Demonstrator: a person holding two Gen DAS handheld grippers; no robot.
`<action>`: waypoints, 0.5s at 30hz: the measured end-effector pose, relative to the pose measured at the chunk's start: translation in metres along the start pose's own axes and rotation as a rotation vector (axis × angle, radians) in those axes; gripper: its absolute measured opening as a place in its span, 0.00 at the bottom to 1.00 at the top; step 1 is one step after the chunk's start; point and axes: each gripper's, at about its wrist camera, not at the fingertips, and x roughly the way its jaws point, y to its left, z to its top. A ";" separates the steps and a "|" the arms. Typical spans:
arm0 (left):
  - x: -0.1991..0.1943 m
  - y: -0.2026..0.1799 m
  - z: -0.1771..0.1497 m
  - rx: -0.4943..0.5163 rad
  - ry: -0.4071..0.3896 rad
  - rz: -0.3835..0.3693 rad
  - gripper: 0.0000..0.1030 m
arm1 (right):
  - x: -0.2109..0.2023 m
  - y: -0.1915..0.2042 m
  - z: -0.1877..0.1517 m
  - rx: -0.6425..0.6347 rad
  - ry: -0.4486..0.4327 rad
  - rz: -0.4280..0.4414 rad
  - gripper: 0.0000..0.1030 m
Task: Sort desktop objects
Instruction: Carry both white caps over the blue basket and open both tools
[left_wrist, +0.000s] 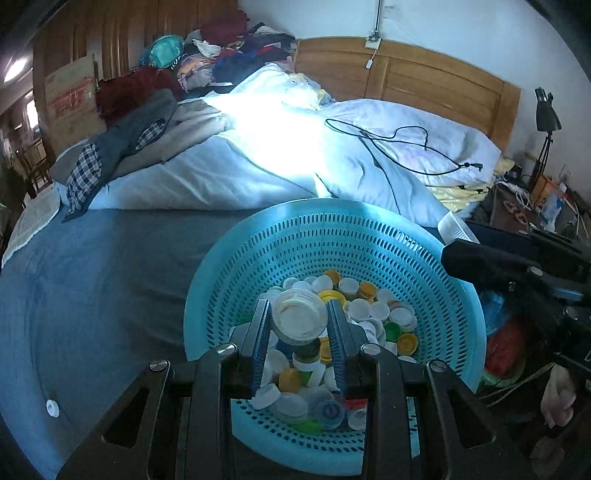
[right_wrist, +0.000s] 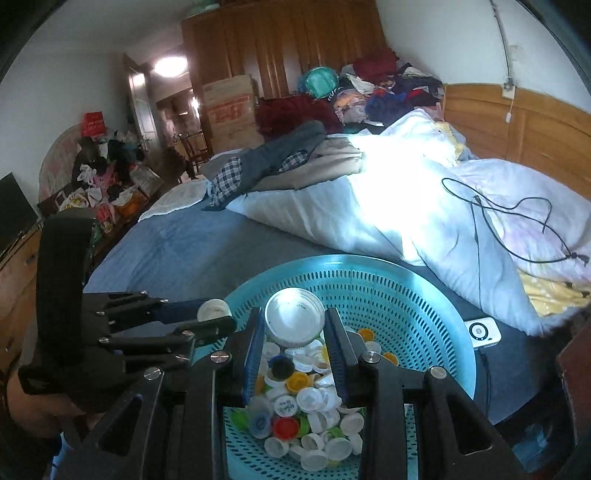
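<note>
I have a cap in each gripper, and both sit over the blue basket (left_wrist: 436, 258) on the bed (left_wrist: 110, 277).

The white cap (left_wrist: 299, 317) in my left gripper (left_wrist: 299, 321) is big and round. It sits right between the two fingers, up near their tips, with one finger (left_wrist: 260, 332) pressing on its left side and one on its right. So the left fingers are closed on it. I see its open side facing me. I think I hold it up high so it comes clear of the pile and I can carry it off to its own spot.

The silver lid (right_wrist: 294, 316) in my right gripper (right_wrist: 294, 325) is held the same way. It is round and shiny, and the two fingers squeeze it from left and right near their tips. Those fingers are closed on it too.

Under both of them is the pile of bottle caps (right_wrist: 306, 406) in the bottom of the basket. There are lots of white ones, some yellow, some green, one red. They all lie loose and mixed up, so I think most of the sorting is not done.

In the right view my left gripper shows at the near left rim of the basket. One small white cap (left_wrist: 53, 408) lies alone on the blue sheet, far off to the left of the basket. A white gadget (right_wrist: 482, 332) lies just beside the basket on the right. Farther back are a white quilt (left_wrist: 258, 147) and a black cord (left_wrist: 399, 144).
</note>
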 end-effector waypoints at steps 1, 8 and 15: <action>-0.001 0.000 -0.003 0.002 0.001 0.003 0.25 | 0.001 -0.001 -0.001 0.003 0.000 0.000 0.34; 0.004 -0.002 -0.003 0.002 0.010 0.013 0.25 | 0.002 -0.005 -0.006 0.015 -0.001 0.011 0.35; 0.005 -0.002 -0.003 0.003 0.013 0.010 0.25 | 0.007 -0.006 -0.007 0.019 0.004 0.011 0.35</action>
